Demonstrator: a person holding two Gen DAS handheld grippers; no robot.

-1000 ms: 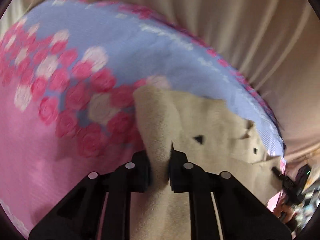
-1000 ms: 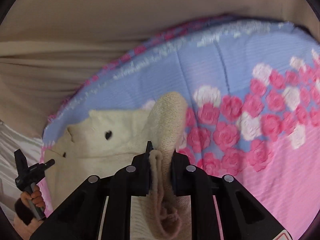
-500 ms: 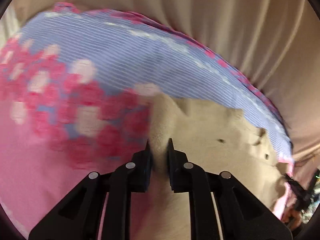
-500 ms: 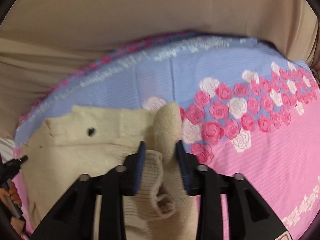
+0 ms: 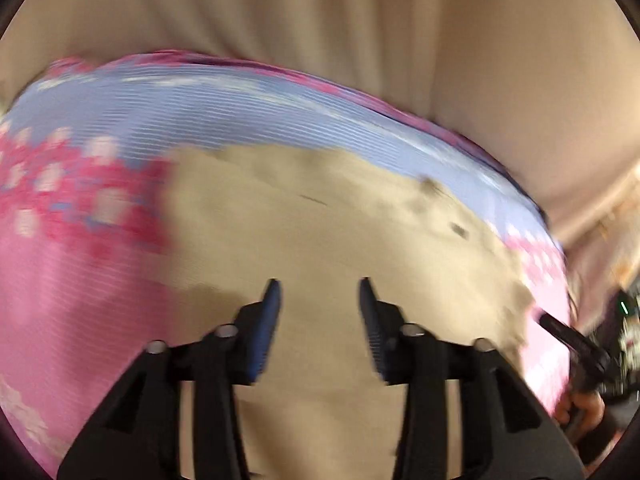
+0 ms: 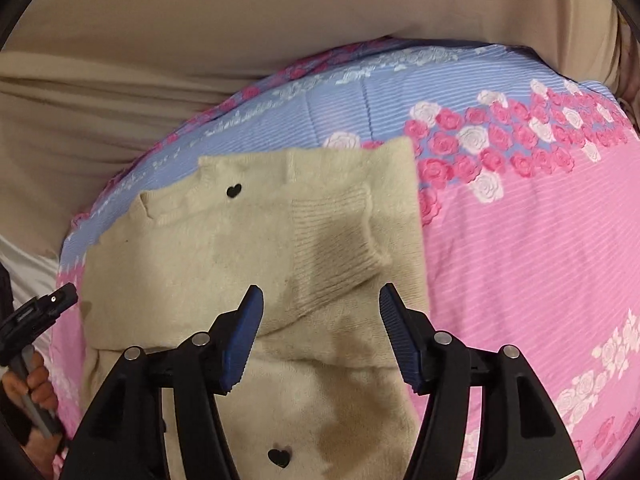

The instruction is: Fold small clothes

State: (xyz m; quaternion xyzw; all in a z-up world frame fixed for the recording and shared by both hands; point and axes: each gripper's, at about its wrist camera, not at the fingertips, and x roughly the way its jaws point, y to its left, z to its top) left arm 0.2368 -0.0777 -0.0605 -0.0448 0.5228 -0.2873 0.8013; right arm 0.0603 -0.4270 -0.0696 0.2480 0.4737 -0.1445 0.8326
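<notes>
Both the left gripper and the right gripper have black angular frames, silver round screws and ribbed blue pads lining the fingers.

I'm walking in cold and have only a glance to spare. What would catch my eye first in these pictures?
The loud bedspread: pink with a band of pink and white roses, turning striped blue toward the far edge. On it lies a cream knit sweater dotted with small black hearts, one ribbed-cuff sleeve folded across its body. In front, the right claw hangs over the sweater, its jaws opening with nothing pinched between them.
</notes>
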